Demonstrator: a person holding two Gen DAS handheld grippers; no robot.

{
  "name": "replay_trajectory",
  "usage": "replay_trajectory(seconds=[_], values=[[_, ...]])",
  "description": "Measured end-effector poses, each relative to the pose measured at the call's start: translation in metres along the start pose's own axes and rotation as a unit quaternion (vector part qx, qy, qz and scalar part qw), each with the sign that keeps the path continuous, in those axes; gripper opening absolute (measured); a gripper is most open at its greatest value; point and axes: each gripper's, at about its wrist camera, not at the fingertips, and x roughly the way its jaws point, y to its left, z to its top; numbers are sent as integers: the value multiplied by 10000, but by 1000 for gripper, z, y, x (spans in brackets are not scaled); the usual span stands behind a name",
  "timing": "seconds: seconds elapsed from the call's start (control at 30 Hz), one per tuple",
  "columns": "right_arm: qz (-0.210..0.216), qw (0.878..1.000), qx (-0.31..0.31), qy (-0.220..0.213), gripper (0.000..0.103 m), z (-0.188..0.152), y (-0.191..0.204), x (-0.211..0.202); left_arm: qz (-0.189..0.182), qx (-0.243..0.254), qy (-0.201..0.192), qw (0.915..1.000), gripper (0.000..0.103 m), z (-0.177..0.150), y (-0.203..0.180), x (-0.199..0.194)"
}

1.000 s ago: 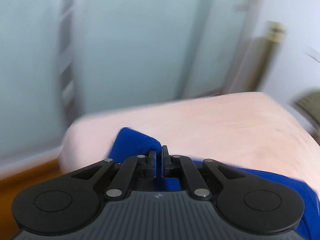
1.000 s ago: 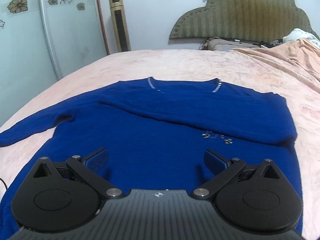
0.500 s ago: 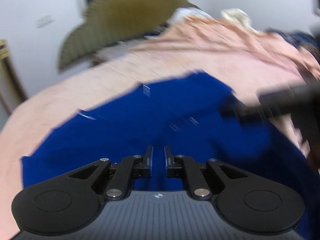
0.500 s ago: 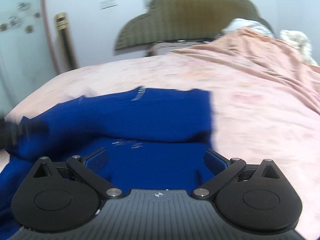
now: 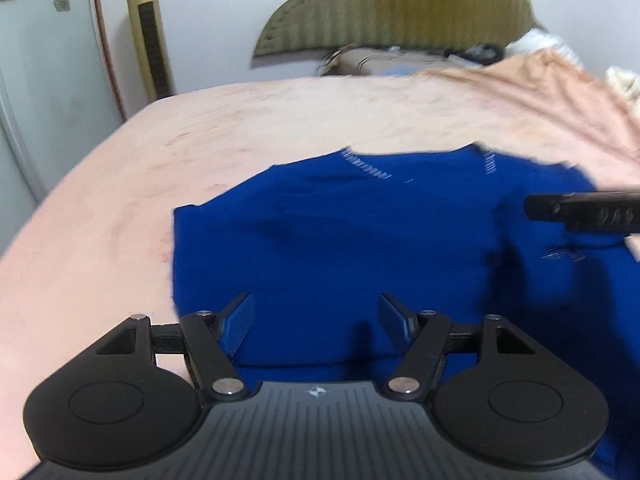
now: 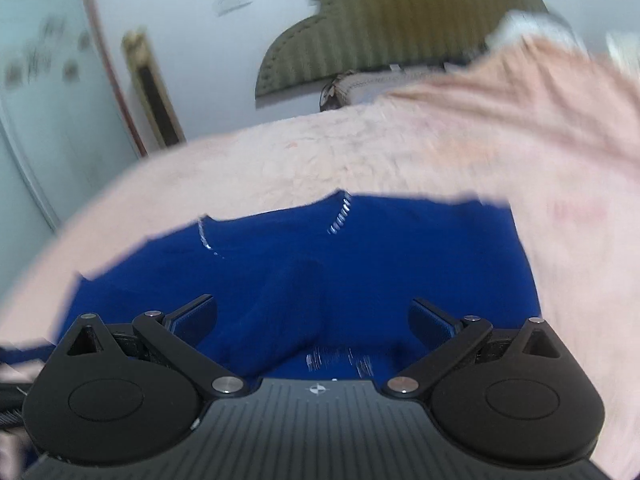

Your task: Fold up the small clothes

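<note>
A dark blue sweater (image 5: 360, 240) lies flat on the pink bed cover, neckline with pale trim toward the headboard, both sleeves folded in over the body. It also shows in the right wrist view (image 6: 360, 264). My left gripper (image 5: 316, 322) is open and empty, just above the sweater's lower left part. My right gripper (image 6: 314, 318) is open and empty over the sweater's lower middle, above a folded-in sleeve. A black part of the right gripper (image 5: 584, 212) shows at the right edge of the left wrist view.
The pink bed cover (image 5: 120, 200) spreads around the sweater. An olive padded headboard (image 5: 400, 4) and pillows stand at the far end. A gold tower fan (image 5: 150, 36) and a glass wardrobe door (image 5: 44, 80) are at the left.
My left gripper carried the left sleeve in across the sweater, then opened and let it go. Both grippers have swung to face the headboard; the right stayed open.
</note>
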Motion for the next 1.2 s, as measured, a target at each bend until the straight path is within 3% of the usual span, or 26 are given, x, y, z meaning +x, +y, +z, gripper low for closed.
replay_trajectory(seconds=[0.1, 0.2, 0.27, 0.33, 0.43, 0.47, 0.53, 0.63, 0.7, 0.77, 0.87, 0.97, 1.03, 1.07, 1.1, 1.17, 1.2], values=[[-443, 9914, -1218, 177, 102, -2, 47, 25, 113, 179, 309, 9993, 68, -6, 6, 9], [-1169, 9692, -2145, 299, 102, -20, 65, 35, 84, 359, 286, 9989, 68, -12, 5, 12], [-1473, 9720, -1816, 251, 103, -25, 41, 21, 40, 454, 235, 9987, 68, -18, 6, 12], [-1604, 9838, -776, 182, 102, -24, -4, -4, -31, 384, 254, 9989, 68, -20, 9, 13], [-2589, 9657, 35, -216, 103, -23, -52, -39, -131, 210, 302, 9992, 68, -18, 14, 16], [-2642, 9635, 233, -353, 103, -21, -61, -48, -142, 190, 304, 9993, 68, -19, 14, 18], [-2087, 9728, 800, -614, 103, -16, -78, -64, -140, 176, 309, 9993, 68, -19, 14, 17], [-446, 9839, 1679, -417, 102, -16, -95, -54, -133, 158, 318, 9993, 68, -19, 14, 13], [406, 9742, 2211, -181, 101, -22, -99, -37, -159, 111, 319, 9993, 68, -19, 16, 10], [899, 9650, 2462, 99, 96, -25, -99, -15, -182, 52, 326, 9993, 68, -19, 18, 8], [747, 9693, 2328, 245, 86, -22, -102, 4, -174, 12, 315, 9993, 68, -18, 19, 7], [910, 9710, 2177, 381, 73, -16, -102, 19, -146, 13, 284, 9995, 68, -16, 18, 6], [929, 9772, 1845, 499, 59, -14, -91, 24, -89, 14, 216, 9997, 68, -14, 19, 6], [887, 9803, 1675, 552, 46, -14, -86, 24, -55, 16, 191, 9998, 68, -12, 21, 7], [821, 9838, 1481, 596, 27, -14, -82, 22, -13, 14, 179, 9998, 68, -9, 23, 9], [707, 9885, 1179, 623, 12, -17, -70, 12, 76, -37, 157, 9998, 68, -3, 29, 14], [746, 9894, 1093, 598, 11, -16, -69, 8, 122, -84, 155, 9998, 68, 1, 33, 17]])
